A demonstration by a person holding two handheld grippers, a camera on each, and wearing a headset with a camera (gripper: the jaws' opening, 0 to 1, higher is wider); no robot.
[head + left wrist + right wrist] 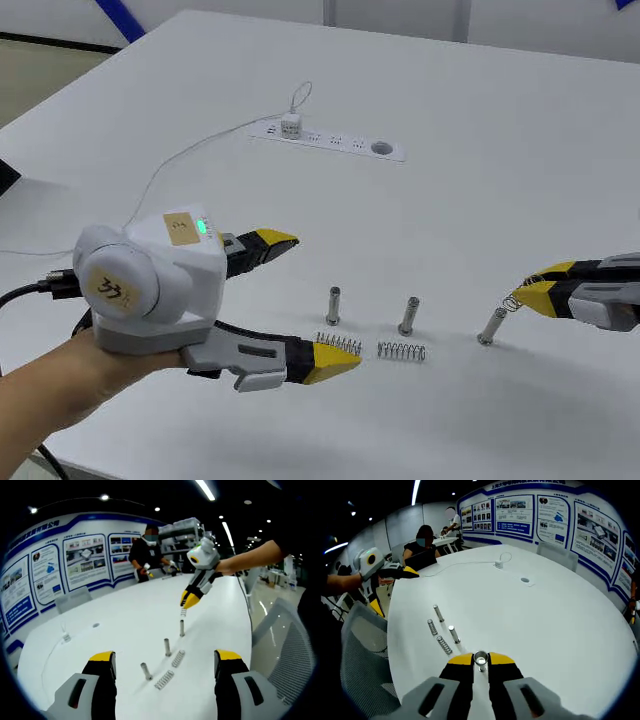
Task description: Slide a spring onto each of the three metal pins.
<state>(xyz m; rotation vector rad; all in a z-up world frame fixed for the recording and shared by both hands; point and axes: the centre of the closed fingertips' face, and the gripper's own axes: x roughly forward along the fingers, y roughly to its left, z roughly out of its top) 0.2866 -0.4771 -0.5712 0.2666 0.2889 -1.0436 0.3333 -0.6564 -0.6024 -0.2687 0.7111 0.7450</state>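
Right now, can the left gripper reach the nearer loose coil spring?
Likely yes. The left gripper is open, and the small metal coil spring lies flat on the white table just off one of its yellow-tipped fingers, with nothing between them.

spring [508, 301] partly hidden in right tongs [520, 293]

Head view from above; gripper views low across the table [500, 110] from opposite sides; pins [408, 316] common.

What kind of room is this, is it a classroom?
More likely an office meeting room or company showroom: a big white table with a power strip, blue-trimmed poster boards along the wall, and a mesh office chair.
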